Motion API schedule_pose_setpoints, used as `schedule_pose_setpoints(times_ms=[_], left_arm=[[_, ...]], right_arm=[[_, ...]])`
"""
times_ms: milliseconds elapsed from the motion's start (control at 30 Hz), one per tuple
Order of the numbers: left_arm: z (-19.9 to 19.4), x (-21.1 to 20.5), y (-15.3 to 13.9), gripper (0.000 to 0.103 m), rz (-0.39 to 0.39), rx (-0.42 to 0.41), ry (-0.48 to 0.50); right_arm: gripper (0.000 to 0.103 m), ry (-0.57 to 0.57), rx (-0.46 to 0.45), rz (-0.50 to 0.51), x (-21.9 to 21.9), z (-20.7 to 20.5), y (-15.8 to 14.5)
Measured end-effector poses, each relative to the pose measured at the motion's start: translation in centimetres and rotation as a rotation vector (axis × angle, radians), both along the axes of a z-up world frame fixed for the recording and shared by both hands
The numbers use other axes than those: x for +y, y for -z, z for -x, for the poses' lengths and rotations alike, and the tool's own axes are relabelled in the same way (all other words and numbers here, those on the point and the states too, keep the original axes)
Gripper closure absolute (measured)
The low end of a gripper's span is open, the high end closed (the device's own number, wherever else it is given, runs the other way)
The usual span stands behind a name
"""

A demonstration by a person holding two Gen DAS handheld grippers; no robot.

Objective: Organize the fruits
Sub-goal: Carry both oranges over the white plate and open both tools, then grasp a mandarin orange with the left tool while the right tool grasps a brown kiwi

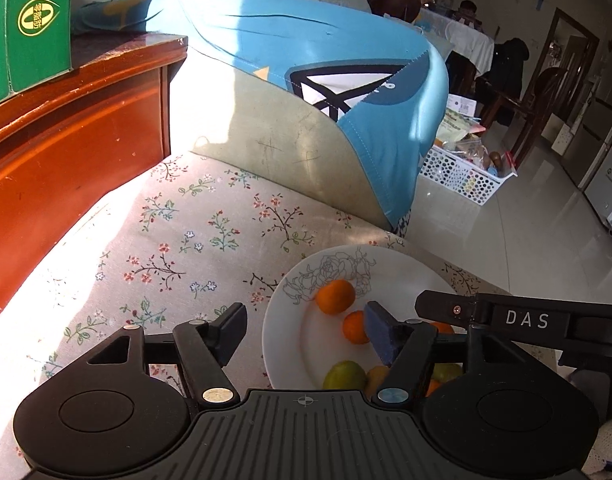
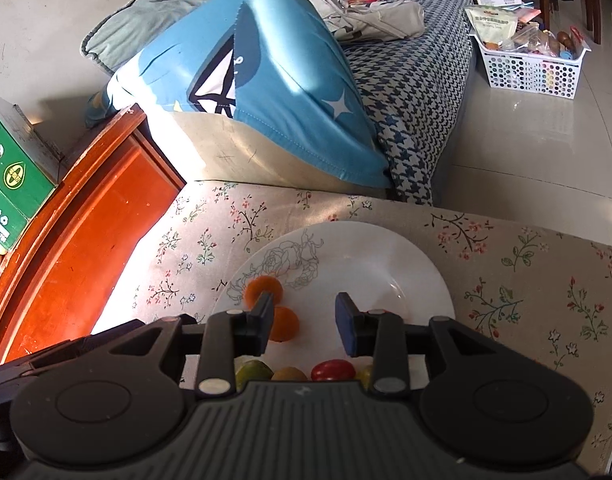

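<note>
A white plate (image 1: 390, 276) (image 2: 366, 264) with a rose drawing lies on a flowered cloth (image 1: 193, 240). It holds several small fruits: two oranges (image 1: 335, 297) (image 1: 356, 327), a green one (image 1: 344, 376), and in the right wrist view a red one (image 2: 333, 370). My left gripper (image 1: 306, 334) is open over the plate's left rim, with nothing between its fingers. My right gripper (image 2: 304, 324) is open above the plate. An orange (image 2: 283, 324) lies beside its left finger (image 2: 261, 320), not gripped. The right gripper's body (image 1: 526, 316) reaches in from the right of the left wrist view.
A red-brown wooden cabinet (image 1: 73, 152) with a green box (image 1: 29, 28) on top stands at the left. A blue pillow (image 1: 306, 60) leans behind the cloth. The cloth's right edge (image 2: 610, 320) drops to a tiled floor, where a white perforated basket (image 2: 530, 68) stands.
</note>
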State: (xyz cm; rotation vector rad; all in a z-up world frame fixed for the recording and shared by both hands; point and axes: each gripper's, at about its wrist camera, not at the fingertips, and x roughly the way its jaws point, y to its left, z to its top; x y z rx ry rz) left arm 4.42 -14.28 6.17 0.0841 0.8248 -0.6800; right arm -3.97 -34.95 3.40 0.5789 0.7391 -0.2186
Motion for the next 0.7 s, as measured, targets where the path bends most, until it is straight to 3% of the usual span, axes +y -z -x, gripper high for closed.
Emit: schedule_pose_setpoints(times_ms=[300, 367, 700], left_arm=[[1.6, 3.2, -2.1, 0.034, 0.002, -0.013, -0.025], [1.9, 4.0, -2.2, 0.030, 0.004, -0.012, -0.033], [3.5, 8.2, -1.4, 0.029, -0.034, -0.002, -0.068]], right_arm=[[0.067, -0.028, -0.026, 0.002, 1.2, 1.0, -1.1], [0.067, -0.036, -0.029, -0.001, 1.6, 1.4, -1.2], [0.067, -0.121, -0.013, 0.019, 5.0, 3.2, -0.6]])
